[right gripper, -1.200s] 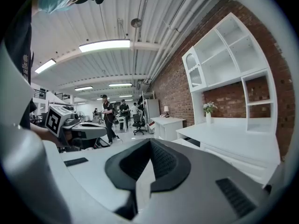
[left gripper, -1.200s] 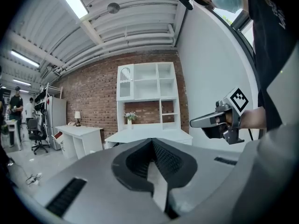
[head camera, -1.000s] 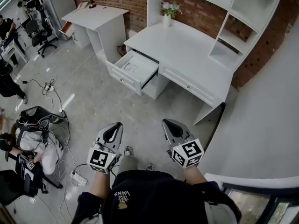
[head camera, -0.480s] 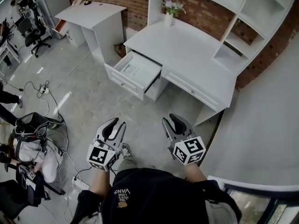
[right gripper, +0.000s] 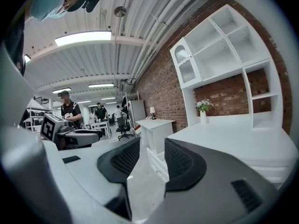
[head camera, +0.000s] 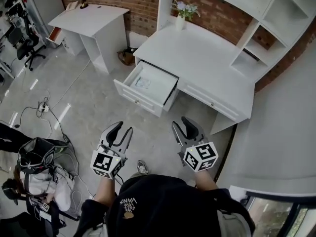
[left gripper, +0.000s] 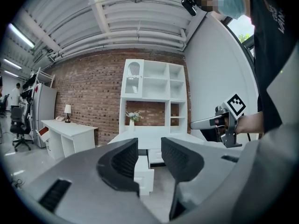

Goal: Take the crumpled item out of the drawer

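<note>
The white desk's drawer (head camera: 138, 98) stands pulled open. A pale crumpled item (head camera: 142, 82) lies inside it. Both grippers hover over the floor, well short of the drawer. The jaws of my left gripper (head camera: 123, 128) are opening with nothing between them. In the left gripper view my left gripper (left gripper: 149, 147) points at the drawer (left gripper: 142, 171). My right gripper (head camera: 182, 125) is also opening and holds nothing. In the right gripper view my right gripper (right gripper: 152, 155) frames the drawer's front (right gripper: 157, 165) from the side.
The desk (head camera: 207, 58) carries a shelf hutch and a vase of flowers (head camera: 184, 13). A smaller white desk (head camera: 94, 19) with a lamp stands to the left. Cables, a power strip (head camera: 43, 107) and a seated person (head camera: 34, 177) fill the floor at left.
Both grippers' jaws have gone from shut to apart. The head view has shifted, so the desk and drawer sit lower and nearer in the frame.
</note>
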The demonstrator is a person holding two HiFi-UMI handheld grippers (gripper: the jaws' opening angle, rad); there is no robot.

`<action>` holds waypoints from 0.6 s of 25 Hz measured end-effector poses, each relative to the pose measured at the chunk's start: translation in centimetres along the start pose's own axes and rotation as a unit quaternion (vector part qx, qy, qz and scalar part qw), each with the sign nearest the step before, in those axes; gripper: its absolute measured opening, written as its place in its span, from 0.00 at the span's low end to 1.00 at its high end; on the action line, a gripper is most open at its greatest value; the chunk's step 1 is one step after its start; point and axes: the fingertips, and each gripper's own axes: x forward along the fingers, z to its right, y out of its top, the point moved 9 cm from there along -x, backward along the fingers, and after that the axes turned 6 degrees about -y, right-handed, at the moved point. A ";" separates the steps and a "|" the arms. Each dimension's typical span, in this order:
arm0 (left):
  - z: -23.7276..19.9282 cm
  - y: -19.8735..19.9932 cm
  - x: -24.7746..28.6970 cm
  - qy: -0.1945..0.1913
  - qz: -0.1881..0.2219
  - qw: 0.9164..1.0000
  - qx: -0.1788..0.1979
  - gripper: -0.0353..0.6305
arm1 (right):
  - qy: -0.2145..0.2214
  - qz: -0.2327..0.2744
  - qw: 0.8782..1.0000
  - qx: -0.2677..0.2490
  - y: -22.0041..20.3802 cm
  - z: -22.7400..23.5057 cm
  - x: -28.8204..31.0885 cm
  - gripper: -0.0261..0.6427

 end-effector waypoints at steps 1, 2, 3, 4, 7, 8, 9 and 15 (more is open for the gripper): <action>-1.2 0.0 0.1 -0.004 -0.001 1.000 0.001 0.25 | -0.006 0.000 1.000 0.002 0.1 -0.3 0.8 0.25; -2.3 0.1 0.2 -0.008 -0.003 1.000 0.001 0.26 | -0.011 0.000 1.000 0.005 0.1 -0.6 1.6 0.25; -3.3 0.1 0.4 -0.012 -0.005 1.000 0.001 0.26 | -0.017 0.000 1.000 0.008 0.2 -0.8 2.4 0.25; -4.3 0.1 0.5 -0.017 -0.006 1.000 0.001 0.26 | -0.023 0.001 1.000 0.011 0.2 -1.0 3.0 0.25; -6.8 0.1 1.0 -0.027 -0.008 1.000 0.002 0.26 | -0.040 0.001 0.999 0.016 0.3 -1.4 4.7 0.25; -7.5 0.0 1.2 -0.028 -0.008 1.000 0.001 0.26 | -0.044 0.000 0.999 0.018 0.3 -1.4 5.2 0.25; -8.1 -0.1 1.5 -0.028 -0.007 1.000 -0.002 0.26 | -0.048 -0.001 0.999 0.020 0.3 -1.3 5.7 0.25; -10.4 -0.6 3.8 -0.031 -0.009 0.999 -0.014 0.26 | -0.051 -0.007 0.998 0.023 0.7 -0.1 8.7 0.25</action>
